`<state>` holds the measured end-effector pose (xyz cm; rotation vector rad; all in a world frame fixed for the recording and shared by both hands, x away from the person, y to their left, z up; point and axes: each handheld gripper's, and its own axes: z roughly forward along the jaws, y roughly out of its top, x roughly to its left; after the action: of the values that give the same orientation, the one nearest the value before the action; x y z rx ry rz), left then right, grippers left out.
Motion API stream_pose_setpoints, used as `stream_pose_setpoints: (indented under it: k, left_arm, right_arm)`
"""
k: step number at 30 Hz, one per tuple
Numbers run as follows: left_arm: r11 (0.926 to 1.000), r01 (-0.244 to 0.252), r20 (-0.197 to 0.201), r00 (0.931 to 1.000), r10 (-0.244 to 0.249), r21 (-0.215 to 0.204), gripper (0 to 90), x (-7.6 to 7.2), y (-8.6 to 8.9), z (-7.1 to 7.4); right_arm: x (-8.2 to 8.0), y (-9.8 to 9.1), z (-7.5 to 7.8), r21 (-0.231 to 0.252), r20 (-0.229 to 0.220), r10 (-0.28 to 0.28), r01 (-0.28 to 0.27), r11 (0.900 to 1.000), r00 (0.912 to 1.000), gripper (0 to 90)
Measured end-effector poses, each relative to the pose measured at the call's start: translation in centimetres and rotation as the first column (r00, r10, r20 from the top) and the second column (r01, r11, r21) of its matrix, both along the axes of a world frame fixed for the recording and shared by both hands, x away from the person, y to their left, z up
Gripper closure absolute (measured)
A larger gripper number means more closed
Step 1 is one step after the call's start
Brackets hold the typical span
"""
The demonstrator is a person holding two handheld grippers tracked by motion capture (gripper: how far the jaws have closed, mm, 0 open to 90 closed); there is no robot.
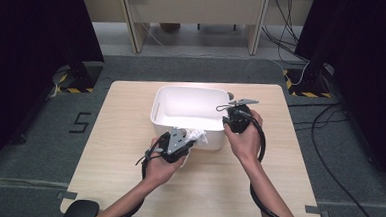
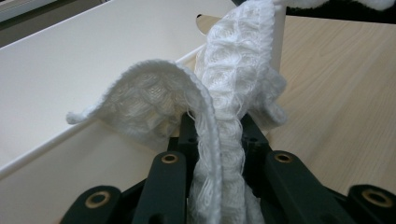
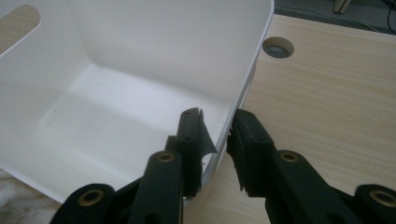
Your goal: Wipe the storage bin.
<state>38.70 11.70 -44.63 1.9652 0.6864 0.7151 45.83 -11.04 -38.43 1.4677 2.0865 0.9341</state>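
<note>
White knitted cloth is hanging from the left gripper at the near wall of a white plastic tub.

The left gripper's jaws are pinching tight on the cloth, which is bunching up between them and drooping over the tub's near rim; the tub is sitting on a pale wooden table, towards its far side; the right gripper is straddling the tub's right wall, one jaw inside and one outside, clamping on the wall; the person's hands are holding both grippers just beside the tub.
</note>
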Motion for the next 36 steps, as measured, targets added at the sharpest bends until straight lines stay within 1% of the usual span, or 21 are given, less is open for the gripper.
stream_pose_setpoints:
  k: [2,5,10,11,15,20,22,23,24,25,26,28,29,31,32,36]
  left_arm:
    - [1.0,-0.002,-0.002,1.0,0.002,-0.003,75.8,0.0,0.0,-0.1]
    - [0.9999,-0.002,0.002,1.0,0.002,0.015,75.8,0.0,-0.1,-0.5]
    - [0.9998,-0.003,0.003,1.0,0.003,0.02,75.8,0.0,-0.2,-0.9]
    - [0.9996,-0.001,0.001,1.0,0.001,0.029,75.8,0.0,-0.2,-1.0]
    - [0.9996,-0.003,-0.006,1.0,0.003,0.027,75.8,0.1,-0.2,-1.2]
    - [0.9994,-0.003,-0.012,0.9999,0.004,0.035,75.8,0.1,-0.3,-1.6]
    - [0.9992,0.0,-0.004,1.0,0.001,0.041,75.8,0.2,-0.3,-1.8]
    - [0.9991,0.0,-0.016,0.9999,0.0,0.043,75.8,0.2,-0.4,-1.9]
    - [0.9991,0.0,-0.016,0.9999,0.0,0.043,75.8,0.2,-0.4,-1.9]
    - [0.999,-0.001,-0.007,1.0,0.002,0.045,75.8,0.2,-0.4,-2.1]
    - [0.999,-0.002,-0.019,0.9998,0.003,0.045,75.8,0.2,-0.5,-2.3]
    - [0.9988,-0.001,-0.016,0.9999,0.002,0.05,75.8,0.3,-0.5,-2.4]
    - [0.9986,0.0,-0.027,0.9996,0.002,0.052,75.9,0.2,-0.5,-2.5]
    - [0.9989,-0.004,-0.028,0.9996,0.005,0.048,75.8,0.2,-0.6,-2.6]
    - [0.9985,-0.001,-0.029,0.9996,0.002,0.056,75.8,0.3,-0.6,-2.7]
    - [0.9982,0.002,-0.038,0.9993,0.0,0.06,75.8,0.4,-0.6,-3.0]
  right_arm:
    - [0.0,0.0,0.0,0.0,0.0,-0.001,0.001,1.0,1.0,73.9]
    - [0.0,0.0,0.0,0.0,0.001,0.0,0.0,1.0,1.0,73.9]
    - [0.0,0.0,0.0,-0.001,0.003,0.003,-0.003,1.0,1.0,73.8]
    - [0.0,0.0,0.0,-0.001,0.002,0.002,-0.002,1.0,1.0,73.8]
    - [0.0,0.0,0.0,-0.001,0.004,0.004,-0.004,1.0,1.0,73.8]
    - [0.0,0.1,0.0,-0.002,0.003,0.002,-0.002,1.0,1.0,73.8]
    - [0.0,0.0,0.0,-0.001,0.004,0.003,-0.003,1.0,1.0,73.8]
    - [0.0,0.0,0.0,-0.002,0.005,0.004,-0.004,1.0,1.0,73.8]
    - [0.0,0.0,0.0,-0.002,0.005,0.004,-0.004,1.0,1.0,73.8]
    - [0.0,0.0,0.0,-0.003,0.005,0.004,-0.004,1.0,1.0,73.8]
    - [0.0,0.1,0.0,-0.002,0.004,0.003,-0.003,1.0,1.0,73.8]
    - [0.0,0.0,0.0,0.0,0.004,0.003,-0.003,1.0,1.0,73.8]
    - [0.0,0.1,0.0,-0.002,0.004,0.003,-0.003,1.0,1.0,73.8]
    - [0.0,0.0,0.0,-0.003,0.005,0.004,-0.004,1.0,1.0,73.8]
    - [0.0,0.1,0.0,-0.002,0.005,0.004,-0.004,1.0,1.0,73.8]
    - [-0.1,0.1,0.0,-0.002,0.005,0.003,-0.003,1.0,1.0,73.8]
